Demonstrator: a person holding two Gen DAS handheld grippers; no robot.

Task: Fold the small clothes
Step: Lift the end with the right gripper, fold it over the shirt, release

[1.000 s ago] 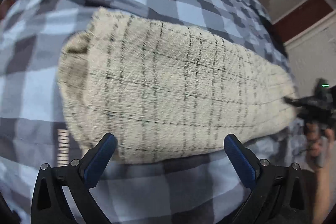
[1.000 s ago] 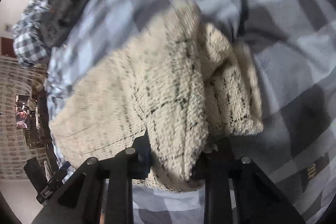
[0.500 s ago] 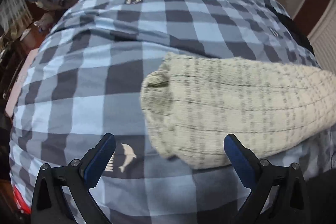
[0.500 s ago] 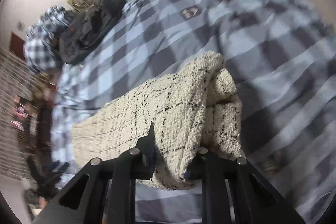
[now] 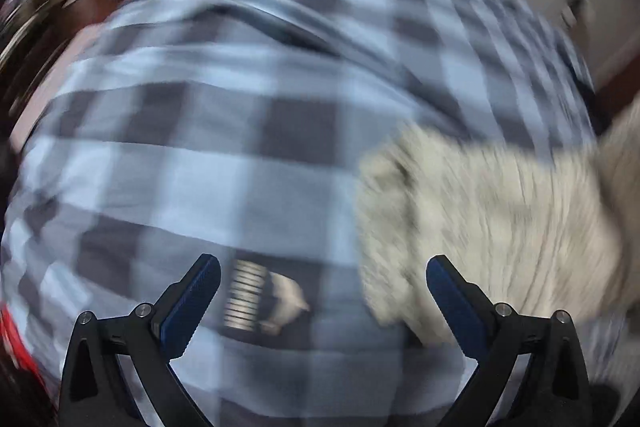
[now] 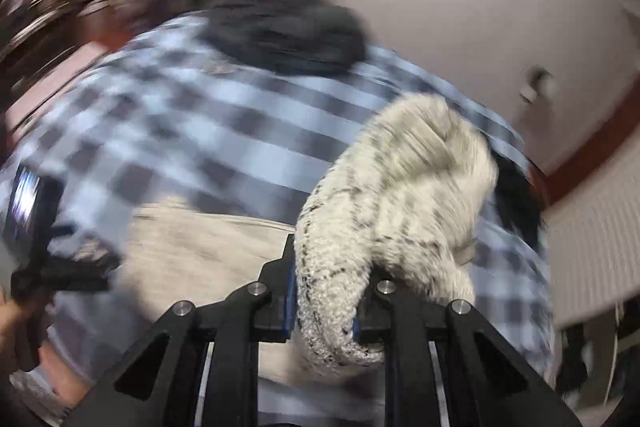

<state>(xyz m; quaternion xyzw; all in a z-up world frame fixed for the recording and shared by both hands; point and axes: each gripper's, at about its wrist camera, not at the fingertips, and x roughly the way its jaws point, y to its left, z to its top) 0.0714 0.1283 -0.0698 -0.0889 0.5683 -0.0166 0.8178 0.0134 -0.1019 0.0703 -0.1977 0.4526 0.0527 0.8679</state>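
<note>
A cream knitted garment with thin dark checks (image 5: 492, 227) lies on the blue checked bedspread (image 5: 208, 155), to the right in the blurred left wrist view. My left gripper (image 5: 320, 291) hangs open above the bedspread, its right finger over the garment's near edge, nothing between the pads. In the right wrist view my right gripper (image 6: 324, 303) is shut on a bunched fold of the same garment (image 6: 392, 195), lifted above the bed. The rest of the garment (image 6: 200, 251) lies flat below. The left gripper's body (image 6: 36, 227) shows at the left edge there.
A dark pile of clothes (image 6: 280, 27) lies at the far end of the bed, against a pale wall (image 6: 480, 7). A printed logo patch (image 5: 264, 295) marks the bedspread between my left fingers. A dark garment (image 6: 516, 195) lies by the bed's right edge.
My right gripper has risen and rolled, carrying the garment's fold up off the bed. The left gripper, open throughout, has shifted left, so the garment slid to the right of its view.
</note>
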